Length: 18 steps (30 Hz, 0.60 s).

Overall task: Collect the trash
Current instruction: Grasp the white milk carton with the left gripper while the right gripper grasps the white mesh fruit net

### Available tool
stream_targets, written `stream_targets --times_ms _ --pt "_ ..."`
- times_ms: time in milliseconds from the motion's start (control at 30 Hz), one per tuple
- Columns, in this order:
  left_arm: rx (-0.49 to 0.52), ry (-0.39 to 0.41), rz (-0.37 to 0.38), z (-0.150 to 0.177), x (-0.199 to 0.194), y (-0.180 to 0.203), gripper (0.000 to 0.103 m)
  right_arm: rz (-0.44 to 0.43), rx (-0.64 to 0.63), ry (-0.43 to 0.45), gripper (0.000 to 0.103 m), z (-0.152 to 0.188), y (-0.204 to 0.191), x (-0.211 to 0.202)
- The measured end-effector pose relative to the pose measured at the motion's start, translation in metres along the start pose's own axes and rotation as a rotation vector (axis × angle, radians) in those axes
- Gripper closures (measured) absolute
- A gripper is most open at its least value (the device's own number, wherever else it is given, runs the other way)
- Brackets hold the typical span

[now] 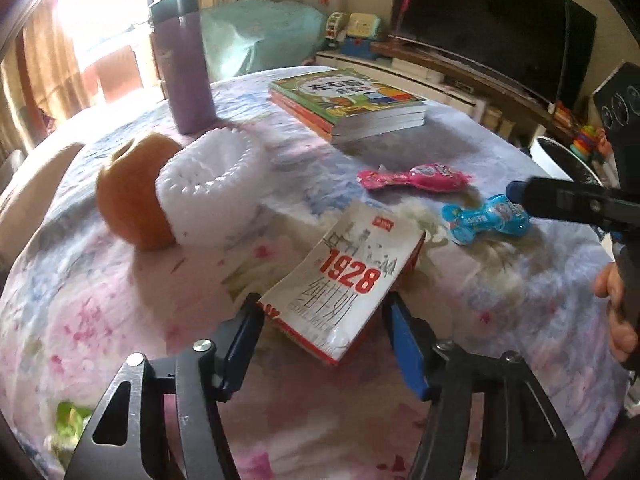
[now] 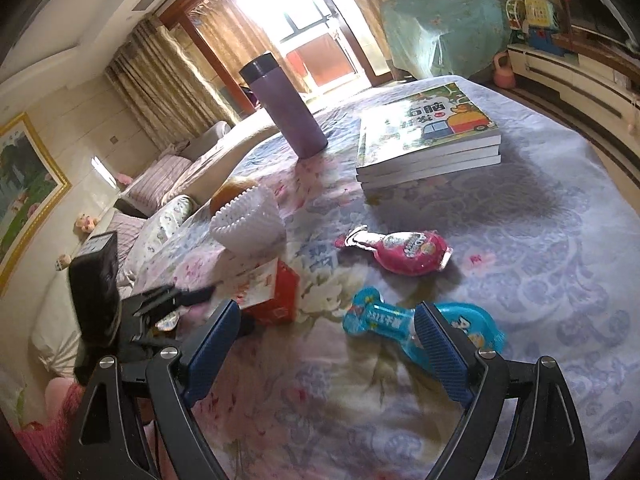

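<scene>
A white-and-red carton marked 1928 [image 1: 344, 276] lies on the flowered tablecloth, its near end between the open fingers of my left gripper [image 1: 324, 320]; whether they touch it is unclear. It shows in the right wrist view [image 2: 272, 288] too. A blue candy wrapper [image 1: 486, 218] and a pink one [image 1: 412, 176] lie to its right. My right gripper [image 2: 328, 334] is open just above the table, its right finger over the blue wrapper [image 2: 376, 316]. The pink wrapper [image 2: 404, 250] lies beyond. The right gripper's fingers [image 1: 560, 196] enter the left view beside the blue wrapper.
A white foam fruit net [image 1: 216, 188] and an orange [image 1: 132, 196] sit at the left. A purple flask [image 1: 186, 64] and a stack of books [image 1: 352, 102] stand farther back. The round table's edge [image 2: 592, 152] curves on the right. A green scrap [image 1: 70, 414] lies near left.
</scene>
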<state>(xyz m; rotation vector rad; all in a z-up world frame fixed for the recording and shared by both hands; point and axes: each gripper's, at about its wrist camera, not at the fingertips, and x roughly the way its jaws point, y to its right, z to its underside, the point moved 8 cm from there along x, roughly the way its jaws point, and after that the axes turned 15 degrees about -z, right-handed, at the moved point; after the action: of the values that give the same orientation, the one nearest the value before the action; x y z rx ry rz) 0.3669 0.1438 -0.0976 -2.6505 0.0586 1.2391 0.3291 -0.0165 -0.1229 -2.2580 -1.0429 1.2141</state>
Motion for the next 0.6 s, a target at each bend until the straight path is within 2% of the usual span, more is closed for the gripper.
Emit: stream_targets --times_ms 100,200,400,600 --pt "-0.062 -0.029 -0.038 0.013 -0.010 -0.007 0.047 -0.001 0.009 -0.006 0.013 -0.002 -0.001 0.010" --pt "-0.192 -0.051 -0.049 0.036 -0.027 -0.020 0.048 -0.010 0.006 -0.017 0.013 -0.004 -0.007 0.025" --pt "-0.366 -0.030 -0.126 0.078 -0.052 -0.035 0.048 -0.042 -0.009 -0.059 0.013 -0.011 -0.032 0.069" --pt "-0.445 -0.017 -0.104 0.098 -0.066 -0.035 0.048 -0.049 -0.070 -0.088 0.013 -0.019 -0.056 0.114"
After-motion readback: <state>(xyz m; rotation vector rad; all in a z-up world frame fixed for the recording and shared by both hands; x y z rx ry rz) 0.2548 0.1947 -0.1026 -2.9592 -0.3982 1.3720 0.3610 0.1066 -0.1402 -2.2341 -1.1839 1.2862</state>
